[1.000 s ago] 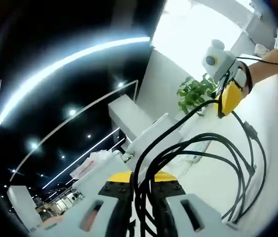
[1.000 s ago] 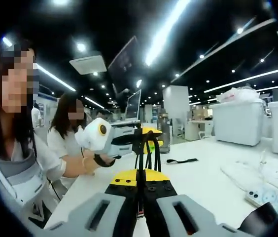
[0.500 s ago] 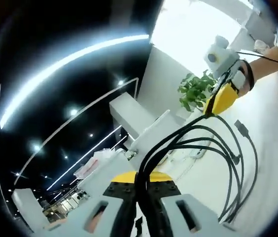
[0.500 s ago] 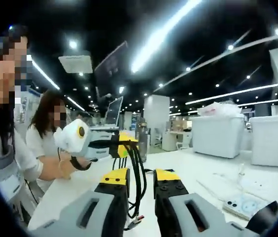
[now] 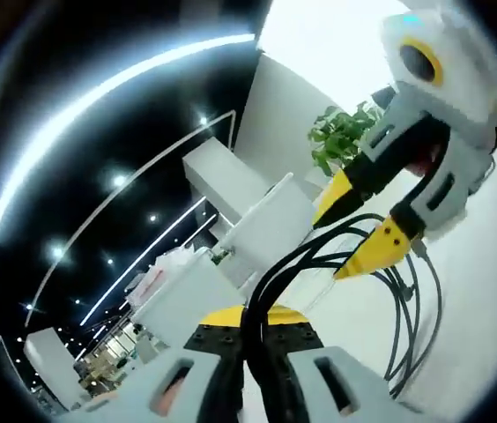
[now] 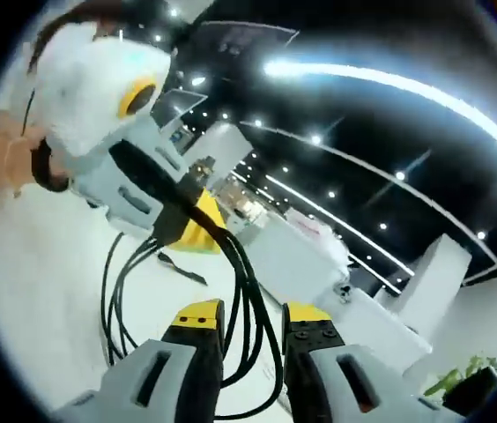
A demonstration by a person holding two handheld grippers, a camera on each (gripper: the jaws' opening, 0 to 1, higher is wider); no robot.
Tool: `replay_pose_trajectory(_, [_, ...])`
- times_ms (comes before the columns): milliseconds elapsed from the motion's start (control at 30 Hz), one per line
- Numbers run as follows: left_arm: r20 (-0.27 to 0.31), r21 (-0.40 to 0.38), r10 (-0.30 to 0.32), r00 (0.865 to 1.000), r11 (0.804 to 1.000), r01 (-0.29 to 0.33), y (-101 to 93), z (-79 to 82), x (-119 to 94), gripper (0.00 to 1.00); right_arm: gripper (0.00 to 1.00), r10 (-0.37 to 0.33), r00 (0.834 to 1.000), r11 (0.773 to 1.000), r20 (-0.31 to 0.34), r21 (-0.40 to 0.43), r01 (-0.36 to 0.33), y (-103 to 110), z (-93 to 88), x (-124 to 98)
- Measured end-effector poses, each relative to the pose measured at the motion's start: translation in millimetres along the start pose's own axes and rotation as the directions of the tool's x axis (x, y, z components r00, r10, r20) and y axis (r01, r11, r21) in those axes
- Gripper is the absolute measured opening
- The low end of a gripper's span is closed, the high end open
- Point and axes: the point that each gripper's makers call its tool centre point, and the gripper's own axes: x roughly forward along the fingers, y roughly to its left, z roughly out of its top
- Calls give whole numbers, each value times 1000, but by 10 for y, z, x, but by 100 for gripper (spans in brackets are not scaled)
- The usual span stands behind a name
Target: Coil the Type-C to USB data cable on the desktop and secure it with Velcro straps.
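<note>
A black data cable (image 5: 404, 304) hangs in several loops above the white table. In the left gripper view, my left gripper (image 5: 253, 333) is shut on the gathered strands at the bottom. My right gripper (image 5: 365, 222) looms close from the right, its yellow-tipped jaws spread around the loops. In the right gripper view, my right gripper (image 6: 253, 315) is open and the cable (image 6: 247, 291) runs loosely between its jaws. The left gripper (image 6: 187, 231) grips the bundle just ahead. A dark strap (image 6: 183, 268) lies on the table beyond.
The white table (image 5: 491, 300) spreads to the right under the loops. A green plant (image 5: 340, 145) and white cabinets (image 5: 257, 231) stand at its far side. A person's hand (image 6: 9, 157) holds the left gripper.
My right gripper was shut on the cable a second ago; it opened and moved close to the left gripper. The left gripper kept its hold on the bundle.
</note>
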Motion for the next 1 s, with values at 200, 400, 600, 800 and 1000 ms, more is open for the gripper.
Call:
replay_pose_trajectory(200, [-43, -145, -113, 993, 984, 105, -126, 33, 31, 7, 7, -67, 996, 992, -51, -107, 61, -134, -154, 6])
replay_pose_trajectory(400, [-5, -154, -152, 988, 977, 150, -151, 24, 58, 7, 2, 1, 995, 1000, -96, -24, -4, -131, -215, -33])
replay_pose_trajectory(600, [121, -84, -54, 991, 994, 65, -106, 25, 26, 9, 1, 192, 977, 936, -88, 315, -156, -11, -308, -52])
replay_pose_trajectory(800, [144, -141, 10, 989, 990, 11, -106, -115, -71, 14, 1, 222, 972, 880, -74, 445, -167, 0, -434, -103])
replay_pose_trajectory(1000, [107, -174, 71, 992, 983, -51, -125, -288, -128, 29, 1, 210, 975, 804, -73, 581, -129, -15, -535, -175])
